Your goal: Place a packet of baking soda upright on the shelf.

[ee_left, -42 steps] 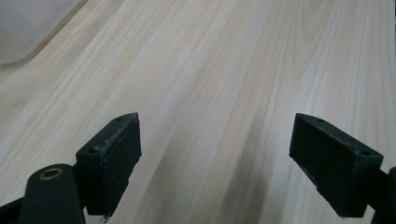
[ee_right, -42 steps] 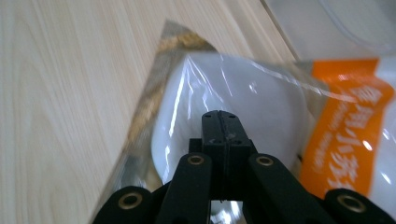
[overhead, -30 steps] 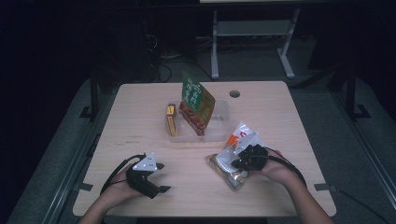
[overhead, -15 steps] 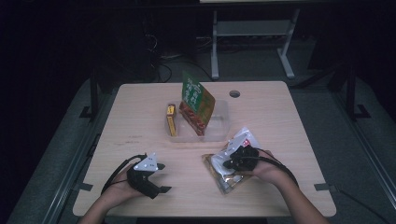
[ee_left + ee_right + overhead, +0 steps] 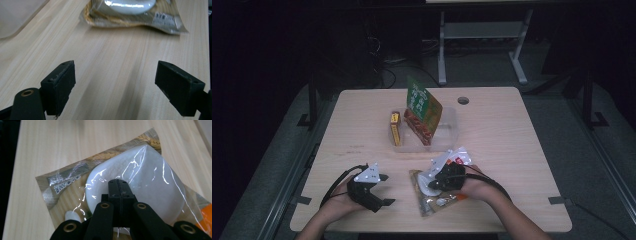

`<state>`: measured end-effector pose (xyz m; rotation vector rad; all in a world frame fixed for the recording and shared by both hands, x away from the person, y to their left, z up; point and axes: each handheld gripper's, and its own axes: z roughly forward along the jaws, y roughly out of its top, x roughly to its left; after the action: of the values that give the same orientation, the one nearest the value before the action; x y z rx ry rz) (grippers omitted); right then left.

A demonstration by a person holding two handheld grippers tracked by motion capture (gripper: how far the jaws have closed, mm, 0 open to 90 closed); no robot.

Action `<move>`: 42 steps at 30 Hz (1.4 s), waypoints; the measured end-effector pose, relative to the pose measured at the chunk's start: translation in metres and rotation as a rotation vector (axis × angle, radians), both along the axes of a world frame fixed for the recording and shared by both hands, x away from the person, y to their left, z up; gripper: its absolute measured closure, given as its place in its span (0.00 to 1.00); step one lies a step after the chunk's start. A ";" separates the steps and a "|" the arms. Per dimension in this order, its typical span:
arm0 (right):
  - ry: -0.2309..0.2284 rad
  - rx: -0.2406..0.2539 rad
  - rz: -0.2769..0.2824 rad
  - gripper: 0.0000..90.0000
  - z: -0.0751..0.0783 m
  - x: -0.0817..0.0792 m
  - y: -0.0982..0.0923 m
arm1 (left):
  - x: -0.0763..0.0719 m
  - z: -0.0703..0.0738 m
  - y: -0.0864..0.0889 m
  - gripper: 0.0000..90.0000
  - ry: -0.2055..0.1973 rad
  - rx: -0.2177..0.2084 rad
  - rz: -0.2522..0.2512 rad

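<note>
- Pressing together over the clear packet (image 5: 130,182), the jaws of the right gripper (image 5: 117,185) are fully closed, their tips against the film above the round white bun inside; whether a fold of film is pinched between them I cannot tell.
- Seen from above, that packet (image 5: 434,192) lies flat on the tabletop (image 5: 512,135) near its front edge, partly under the right gripper (image 5: 445,176) and the hand holding it.
- An orange corner of the packet pokes out beside the hand; the printed strip along its edge is too small to read.
- The left gripper (image 5: 115,87) has its jaws wide open with nothing but bare wood between them; the packet (image 5: 135,15) lies well ahead of them, its top cut off by the frame.
- From above, the left gripper (image 5: 369,187) sits near the front left of the tabletop, with open wood to its left and ahead.
- Farther back, a clear tray (image 5: 447,131) holds a green-and-red bag (image 5: 422,110) standing tilted and a yellow bar (image 5: 395,128) at its left edge.
- Bare wood lies to the right of the tray, up to a round cable hole (image 5: 463,100) near the far edge.
- The room beyond the tabletop is dark and hard to make out.
</note>
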<state>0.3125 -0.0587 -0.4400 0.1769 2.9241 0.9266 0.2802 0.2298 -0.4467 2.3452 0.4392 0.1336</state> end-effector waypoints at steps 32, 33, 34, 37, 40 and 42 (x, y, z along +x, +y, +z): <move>0.071 0.172 -0.402 0.47 0.014 -0.013 -0.106 | 0.050 0.003 -0.088 0.22 0.067 -0.072 -0.116; 0.070 0.176 -0.411 0.46 0.013 -0.013 -0.110 | 0.051 0.002 -0.090 0.23 0.074 -0.063 -0.118; 0.067 0.180 -0.416 0.46 0.012 -0.013 -0.113 | 0.053 -0.001 -0.092 0.23 0.086 -0.052 -0.122; 0.072 0.188 -0.428 0.45 0.011 -0.010 -0.118 | 0.058 -0.007 -0.097 0.26 0.117 -0.046 -0.125; 0.071 0.189 -0.432 0.45 0.011 -0.009 -0.119 | 0.061 -0.012 -0.099 0.29 0.170 -0.068 -0.134; 0.075 0.188 -0.430 0.45 0.010 -0.009 -0.118 | 0.062 -0.013 -0.099 0.34 0.188 -0.081 -0.153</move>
<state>0.3035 -0.1771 -0.4297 0.8274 2.6846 1.1276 0.3425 0.1313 -0.4602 2.3105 0.3465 -0.1747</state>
